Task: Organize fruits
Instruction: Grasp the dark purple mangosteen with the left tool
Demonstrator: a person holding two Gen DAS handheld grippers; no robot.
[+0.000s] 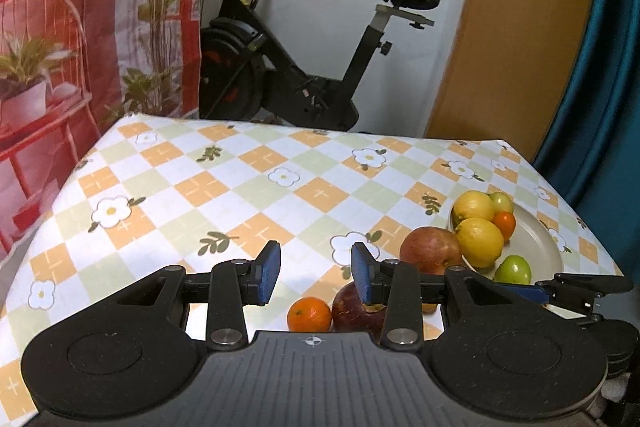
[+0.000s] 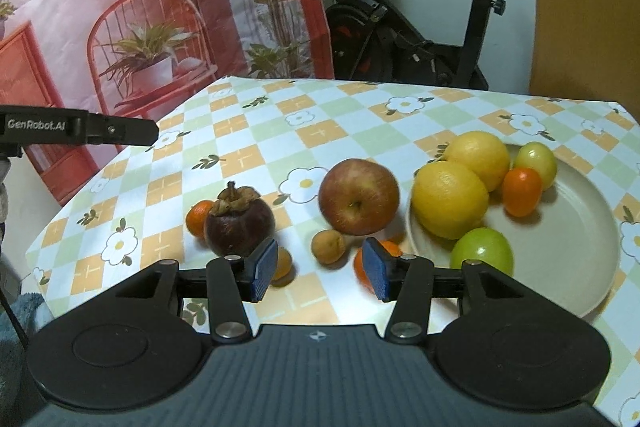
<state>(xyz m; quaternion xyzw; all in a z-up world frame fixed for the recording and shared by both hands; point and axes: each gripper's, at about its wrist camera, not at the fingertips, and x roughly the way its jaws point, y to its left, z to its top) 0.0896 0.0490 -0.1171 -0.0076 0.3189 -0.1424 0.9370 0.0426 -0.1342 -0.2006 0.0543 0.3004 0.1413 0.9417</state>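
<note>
On the checked tablecloth lie a red apple [image 2: 359,196], a dark mangosteen [image 2: 239,223], a mandarin [image 2: 199,217] and a small brown fruit [image 2: 328,246]. My right gripper [image 2: 320,269] stands open just short of the brown fruit, nothing between its pads. An orange fruit [image 2: 386,251] peeks from behind its right finger. The beige plate [image 2: 580,247] holds two lemons [image 2: 450,199], green fruits [image 2: 482,253] and a small orange one [image 2: 521,191]. My left gripper [image 1: 316,273] is open and empty above the mandarin [image 1: 309,315] and mangosteen [image 1: 352,307]; the apple [image 1: 430,251] is beyond to the right.
An exercise bike [image 1: 304,67] stands behind the table's far edge. A printed red backdrop [image 2: 120,7] hangs at the left, a wooden panel [image 1: 520,27] at the right. The left gripper's side [image 2: 80,127] juts in over the table's left edge.
</note>
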